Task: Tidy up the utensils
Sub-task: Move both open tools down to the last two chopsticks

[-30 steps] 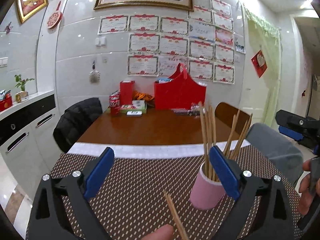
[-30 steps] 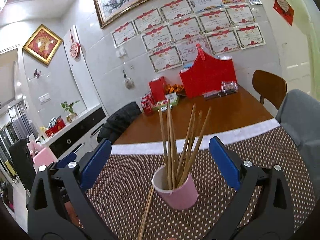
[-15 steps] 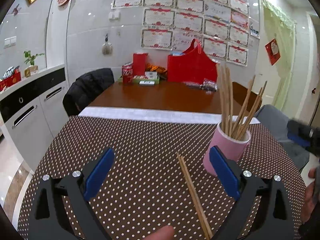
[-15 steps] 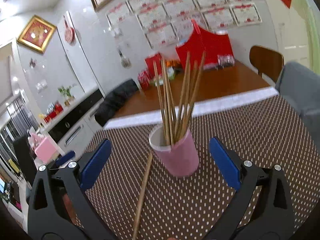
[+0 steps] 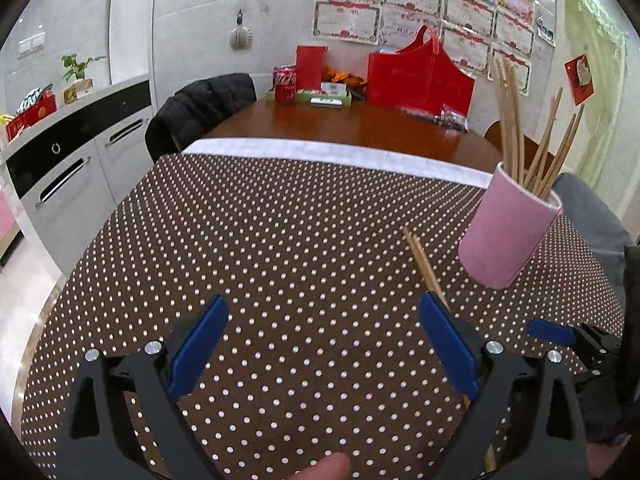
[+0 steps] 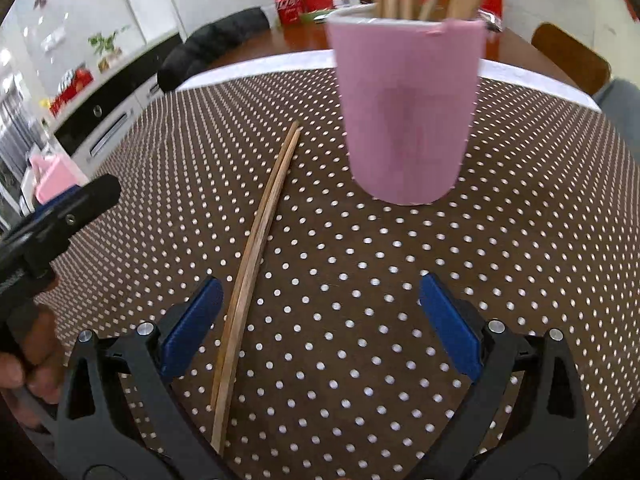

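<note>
A brown polka-dot tablecloth [image 5: 280, 240] is spreading beneath both tongs. The pink cup [image 6: 406, 112], bristling with upright chopsticks [image 5: 516, 128], is standing straight ahead of the right gripper [image 6: 320, 324] and off to the right of the left gripper [image 5: 324, 344]. A loose pair of chopsticks [image 6: 256, 248] is lying flat on the cloth, just inside the right gripper's left finger and partly behind the left gripper's right finger. Both tongs are gaping wide apart, holding nothing.

Left gripper [image 5: 322, 350] open above the dotted tablecloth [image 5: 280, 240]
Loose chopsticks [image 5: 424, 266] pass behind its right finger; pink cup [image 5: 504, 232] beyond, right
</note>
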`<move>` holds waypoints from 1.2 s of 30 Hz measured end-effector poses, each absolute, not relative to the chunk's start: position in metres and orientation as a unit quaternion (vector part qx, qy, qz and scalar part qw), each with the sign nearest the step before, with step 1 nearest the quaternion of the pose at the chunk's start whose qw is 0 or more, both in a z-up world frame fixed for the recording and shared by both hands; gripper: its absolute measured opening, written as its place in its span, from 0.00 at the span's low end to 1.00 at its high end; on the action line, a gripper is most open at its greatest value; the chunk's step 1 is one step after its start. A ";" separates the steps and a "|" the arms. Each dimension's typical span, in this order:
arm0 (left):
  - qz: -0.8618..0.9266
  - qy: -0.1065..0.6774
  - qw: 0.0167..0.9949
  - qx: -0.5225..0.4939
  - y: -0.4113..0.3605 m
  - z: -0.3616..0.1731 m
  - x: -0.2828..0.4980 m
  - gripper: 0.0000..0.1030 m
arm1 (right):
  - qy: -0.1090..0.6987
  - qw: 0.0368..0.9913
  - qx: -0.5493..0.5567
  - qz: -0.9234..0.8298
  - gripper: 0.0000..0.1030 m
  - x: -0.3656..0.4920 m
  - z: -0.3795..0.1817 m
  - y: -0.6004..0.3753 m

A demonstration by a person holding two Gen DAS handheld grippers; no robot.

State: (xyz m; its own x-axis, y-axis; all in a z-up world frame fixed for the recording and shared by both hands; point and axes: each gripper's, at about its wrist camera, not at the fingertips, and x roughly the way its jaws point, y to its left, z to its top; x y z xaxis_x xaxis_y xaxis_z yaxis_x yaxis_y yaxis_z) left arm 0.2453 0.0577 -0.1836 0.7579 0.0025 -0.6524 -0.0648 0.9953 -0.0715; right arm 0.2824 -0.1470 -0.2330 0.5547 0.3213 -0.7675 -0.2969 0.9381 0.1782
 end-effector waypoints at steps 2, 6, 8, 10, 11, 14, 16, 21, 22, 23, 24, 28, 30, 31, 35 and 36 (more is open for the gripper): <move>0.018 0.352 0.935 -0.046 0.059 -0.187 0.245 0.92 | 0.436 0.884 -0.013 0.166 0.94 0.282 -0.236 -0.139; 0.015 0.357 0.933 -0.044 0.058 -0.190 0.247 0.92 | 0.435 0.888 -0.031 0.149 0.94 0.283 -0.238 -0.137; 0.013 0.360 0.932 -0.043 0.056 -0.192 0.248 0.92 | 0.433 0.889 -0.042 0.145 0.94 0.283 -0.237 -0.135; 0.011 0.362 0.931 -0.042 0.053 -0.193 0.249 0.92 | 0.432 0.888 -0.052 0.145 0.94 0.283 -0.235 -0.131; 0.011 0.363 0.931 -0.042 0.051 -0.194 0.250 0.92 | 0.432 0.888 -0.057 0.145 0.94 0.283 -0.233 -0.130; 0.009 0.365 0.930 -0.043 0.048 -0.195 0.252 0.92 | 0.432 0.888 -0.069 0.145 0.94 0.288 -0.234 -0.120; 0.010 0.367 0.929 -0.042 0.046 -0.195 0.253 0.92 | 0.432 0.887 -0.075 0.146 0.94 0.294 -0.233 -0.106; 0.017 0.373 0.927 -0.045 0.045 -0.197 0.256 0.92 | 0.428 0.888 -0.088 0.140 0.94 0.299 -0.233 -0.097; 0.017 0.373 0.927 -0.045 0.046 -0.198 0.256 0.92 | 0.428 0.889 -0.098 0.127 0.94 0.300 -0.233 -0.098; 0.017 0.373 0.927 -0.044 0.046 -0.198 0.256 0.92 | 0.429 0.889 -0.102 0.123 0.94 0.300 -0.233 -0.099; 0.018 0.374 0.926 -0.042 0.046 -0.198 0.257 0.92 | 0.432 0.888 -0.097 0.124 0.94 0.300 -0.233 -0.103; 0.012 0.378 0.925 -0.039 0.041 -0.200 0.263 0.92 | 0.436 0.885 -0.085 0.136 0.94 0.304 -0.237 -0.105; 0.006 0.381 0.924 -0.041 0.035 -0.200 0.267 0.92 | 0.437 0.884 -0.093 0.137 0.93 0.307 -0.240 -0.105; 0.001 0.383 0.923 -0.041 0.032 -0.199 0.270 0.92 | 0.436 0.884 -0.099 0.136 0.93 0.306 -0.241 -0.107; -0.013 0.396 0.918 -0.024 0.014 -0.203 0.283 0.92 | 0.440 0.886 -0.075 0.123 0.93 0.310 -0.243 -0.125; -0.015 0.403 0.915 -0.017 0.008 -0.206 0.289 0.92 | 0.442 0.886 -0.068 0.123 0.93 0.310 -0.243 -0.129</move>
